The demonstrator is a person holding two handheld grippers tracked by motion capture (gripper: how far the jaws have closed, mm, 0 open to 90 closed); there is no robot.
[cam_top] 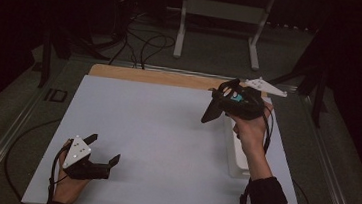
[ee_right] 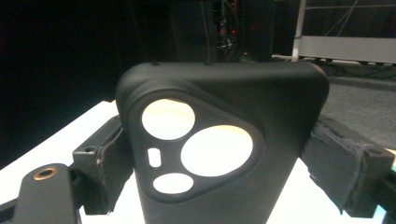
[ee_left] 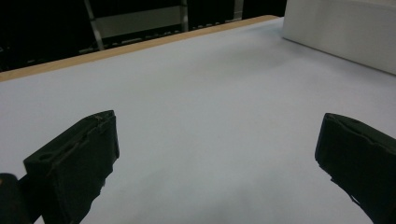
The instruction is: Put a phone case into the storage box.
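Currently my right gripper (cam_top: 219,105), raised over the white table (cam_top: 156,130), clamps a matte black phone case (ee_right: 219,144) between its padded jaws; rounded camera cutouts face the lens. Beneath that forearm lies a white box (cam_top: 238,157). My left gripper (cam_top: 101,149) rests low, jaws spread, nothing between.

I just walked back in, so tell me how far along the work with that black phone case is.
Done: the right tool is shut on the black phone case and holds it raised above the table, near the white bin. In hand: carrying the case. The left tool is open and holds nothing, low over the white surface. Left: setting the case down; where it goes I cannot tell.
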